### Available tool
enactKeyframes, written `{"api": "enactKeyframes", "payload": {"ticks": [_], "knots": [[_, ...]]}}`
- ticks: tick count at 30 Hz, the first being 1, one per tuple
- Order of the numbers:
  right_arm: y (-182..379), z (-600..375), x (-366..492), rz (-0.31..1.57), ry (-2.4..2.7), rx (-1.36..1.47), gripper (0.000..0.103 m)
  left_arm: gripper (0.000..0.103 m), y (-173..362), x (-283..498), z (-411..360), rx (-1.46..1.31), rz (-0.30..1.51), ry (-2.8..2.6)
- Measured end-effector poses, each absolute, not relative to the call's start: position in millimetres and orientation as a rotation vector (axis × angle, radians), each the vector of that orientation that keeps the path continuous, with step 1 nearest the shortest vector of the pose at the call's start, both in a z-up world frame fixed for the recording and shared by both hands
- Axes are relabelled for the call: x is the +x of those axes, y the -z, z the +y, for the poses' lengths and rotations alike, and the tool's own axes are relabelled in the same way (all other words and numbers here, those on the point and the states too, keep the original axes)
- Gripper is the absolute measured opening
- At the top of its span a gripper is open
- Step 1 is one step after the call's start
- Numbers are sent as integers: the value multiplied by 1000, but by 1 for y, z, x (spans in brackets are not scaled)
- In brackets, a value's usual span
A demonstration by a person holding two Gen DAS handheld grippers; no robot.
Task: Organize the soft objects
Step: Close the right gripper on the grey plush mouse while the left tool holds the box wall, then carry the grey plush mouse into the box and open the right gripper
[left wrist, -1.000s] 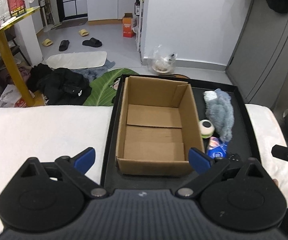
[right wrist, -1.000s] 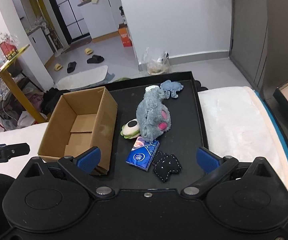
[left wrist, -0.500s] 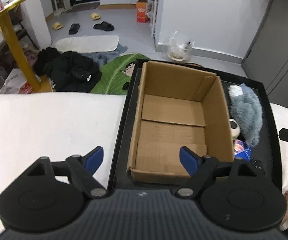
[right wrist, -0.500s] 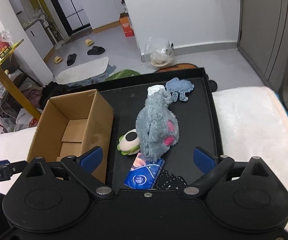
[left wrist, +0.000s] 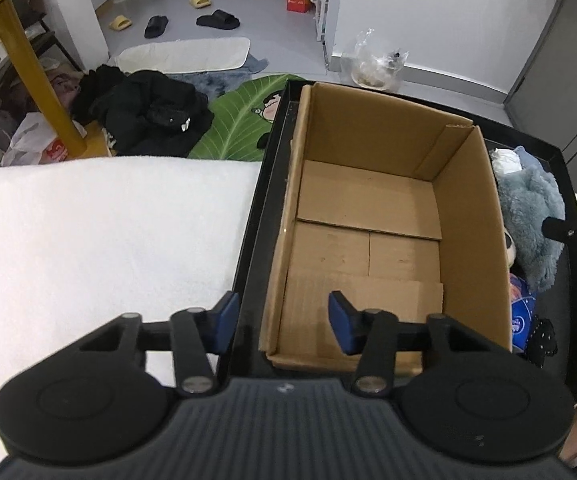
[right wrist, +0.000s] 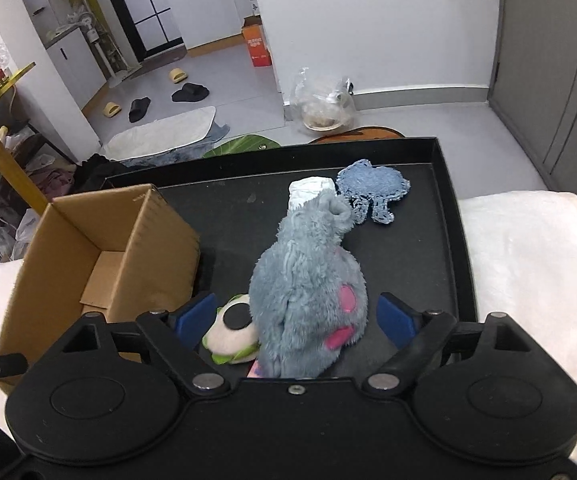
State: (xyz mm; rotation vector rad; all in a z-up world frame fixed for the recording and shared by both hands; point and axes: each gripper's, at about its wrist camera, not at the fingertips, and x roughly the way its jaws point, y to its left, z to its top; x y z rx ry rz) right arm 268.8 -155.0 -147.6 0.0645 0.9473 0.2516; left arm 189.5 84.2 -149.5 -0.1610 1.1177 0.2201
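An empty cardboard box (left wrist: 372, 240) stands on the left of a black tray (right wrist: 452, 216); it also shows in the right wrist view (right wrist: 100, 256). A grey plush toy (right wrist: 308, 292) with pink spots lies right of the box, also seen in the left wrist view (left wrist: 528, 216). A small white and green round plush (right wrist: 232, 336) touches its left side. My right gripper (right wrist: 292, 316) is open, its fingers on either side of the grey plush and the round plush. My left gripper (left wrist: 280, 316) is open, straddling the box's near left corner.
A blue denim patch (right wrist: 372, 192) and a white wad (right wrist: 308, 190) lie at the tray's far end. A blue tissue pack (left wrist: 522, 316) and a black spotted cloth (left wrist: 542, 338) lie near the tray's front. White towel (left wrist: 100, 240) covers the table on both sides.
My right gripper moved forward and down until the grey plush sits between its fingers. My left gripper shifted left and closer to the box, narrowing somewhat.
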Motion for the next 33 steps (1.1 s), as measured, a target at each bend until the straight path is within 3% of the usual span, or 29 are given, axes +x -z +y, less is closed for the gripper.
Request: {"api": "enactKeyframes", "payload": {"ticks": [8,12,16,21,33], "knots": [[170,-148,280,952,-238,5,83,28,159,200,84,-173,1152,-231],[171,-148,278,935,-263,-7,56,20,159,199,84,-173,1147,-242],[165,-152,271,900,-262,3,44,11,157,196,88,-199,1138,-253],[153,-156,257,873,-269,12,39,9,153,191,90,-207,1114,-242],[113,-144,233,833,-340,9,39,9,150,185,94,-224,1084,-216]]}}
